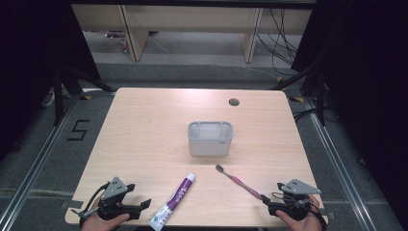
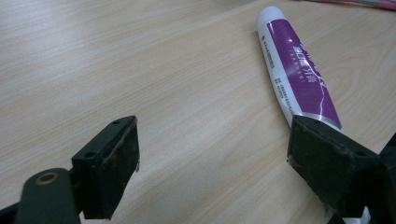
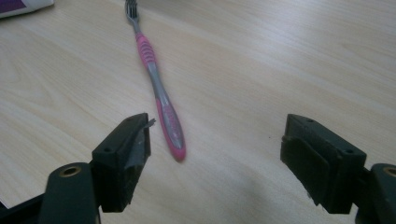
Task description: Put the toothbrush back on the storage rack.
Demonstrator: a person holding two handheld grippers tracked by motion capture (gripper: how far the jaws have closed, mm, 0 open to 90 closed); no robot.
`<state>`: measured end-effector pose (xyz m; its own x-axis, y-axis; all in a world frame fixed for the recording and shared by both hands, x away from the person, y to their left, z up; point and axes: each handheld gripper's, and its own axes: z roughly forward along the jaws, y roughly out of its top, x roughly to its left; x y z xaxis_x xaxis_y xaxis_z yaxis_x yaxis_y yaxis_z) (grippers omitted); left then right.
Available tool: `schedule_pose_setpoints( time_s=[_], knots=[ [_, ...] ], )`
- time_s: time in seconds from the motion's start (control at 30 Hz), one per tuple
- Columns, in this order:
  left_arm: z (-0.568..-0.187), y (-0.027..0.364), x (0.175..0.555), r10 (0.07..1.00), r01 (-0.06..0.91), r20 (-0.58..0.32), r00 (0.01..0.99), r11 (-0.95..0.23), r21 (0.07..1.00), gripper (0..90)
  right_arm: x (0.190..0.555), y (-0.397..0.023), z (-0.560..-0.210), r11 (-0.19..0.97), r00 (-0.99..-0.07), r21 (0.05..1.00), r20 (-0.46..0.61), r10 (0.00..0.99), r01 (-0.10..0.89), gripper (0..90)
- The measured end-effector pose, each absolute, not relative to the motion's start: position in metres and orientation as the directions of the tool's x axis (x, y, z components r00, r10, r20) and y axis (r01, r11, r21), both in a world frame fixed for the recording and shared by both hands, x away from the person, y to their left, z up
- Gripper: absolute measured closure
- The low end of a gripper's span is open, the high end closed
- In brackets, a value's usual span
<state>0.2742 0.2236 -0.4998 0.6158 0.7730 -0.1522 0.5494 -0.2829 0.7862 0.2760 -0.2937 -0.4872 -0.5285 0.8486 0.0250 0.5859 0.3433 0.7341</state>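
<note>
1. High view: left tongs (image 1: 144, 204) low at the near left edge of the tabletop (image 1: 144, 125), held in a hand (image 1: 103, 222), jaws wide, nothing between them; purple toothpaste tube (image 1: 174, 200) lies flat just to the right of them, cap end pointing away toward the far side; right tongs (image 1: 265, 201) at the near right edge, in the other hand (image 1: 300, 221), jaws wide and empty; pink toothbrush (image 1: 239, 181) lies flat with its handle end just beside these tongs, bristle head farther off and slanting toward the middle; grey holder (image 1: 210, 138) stands upright well beyond both tongs, between them, mid-tabletop.
2. Left gripper view: left tongs (image 2: 212, 149) spread wide over bare wood; toothpaste tube (image 2: 299, 70) runs away from the right-hand jaw, its near end hidden behind that jaw; contact cannot be told; no grip.
3. Right gripper view: right tongs (image 3: 215, 140) spread wide; toothbrush (image 3: 161, 93) lies ahead, handle tip just inside the left-hand jaw, near it but apart; head points away; pads press on nothing.
</note>
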Motion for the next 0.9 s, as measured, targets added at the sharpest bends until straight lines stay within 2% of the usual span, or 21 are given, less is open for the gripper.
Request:
schedule_pose_setpoints(
  time_s=[0.1, 0.17, 0.3, 0.43, 0.47, 0.53, 0.77, 0.8, 0.9],
  knots=[
    [-0.500, 0.223, 0.274, 0.773, 0.549, -0.153, 0.616, -0.282, 0.787, 16.4, 0.278, -0.296, -0.488, 0.372, -0.542, 0.739, -0.011, 0.840, 0.562, 24.6],
    [-0.499, 0.225, 0.275, 0.763, 0.544, -0.133, 0.632, -0.316, 0.778, 16.4, 0.278, -0.296, -0.488, 0.372, -0.545, 0.734, -0.002, 0.838, 0.569, 26.0],
    [-0.500, 0.224, 0.275, 0.772, 0.549, -0.149, 0.618, -0.288, 0.785, 16.4, 0.280, -0.294, -0.486, 0.377, -0.572, 0.722, 0.030, 0.820, 0.579, 27.1],
    [-0.500, 0.223, 0.275, 0.773, 0.550, -0.156, 0.615, -0.278, 0.788, 16.4, 0.286, -0.292, -0.482, 0.429, -0.592, 0.714, -0.025, 0.805, 0.553, 28.8],
    [-0.501, 0.224, 0.275, 0.772, 0.548, -0.154, 0.617, -0.281, 0.788, 16.4, 0.285, -0.288, -0.480, 0.420, -0.590, 0.691, 0.012, 0.807, 0.588, 30.9],
    [-0.499, 0.226, 0.275, 0.770, 0.551, -0.127, 0.626, -0.320, 0.771, 16.4, 0.288, -0.288, -0.479, 0.448, -0.612, 0.693, -0.012, 0.791, 0.565, 31.0],
    [-0.499, 0.226, 0.276, 0.769, 0.549, -0.136, 0.625, -0.308, 0.777, 16.3, 0.295, -0.281, -0.471, 0.471, -0.627, 0.666, -0.007, 0.779, 0.578, 35.0],
    [-0.500, 0.224, 0.275, 0.774, 0.549, -0.161, 0.612, -0.269, 0.791, 16.3, 0.299, -0.279, -0.468, 0.499, -0.647, 0.662, -0.028, 0.762, 0.559, 35.2],
    [-0.500, 0.224, 0.275, 0.776, 0.551, -0.164, 0.609, -0.265, 0.791, 16.1, 0.302, -0.275, -0.466, 0.514, -0.658, 0.660, -0.039, 0.752, 0.548, 35.1]
  ],
)
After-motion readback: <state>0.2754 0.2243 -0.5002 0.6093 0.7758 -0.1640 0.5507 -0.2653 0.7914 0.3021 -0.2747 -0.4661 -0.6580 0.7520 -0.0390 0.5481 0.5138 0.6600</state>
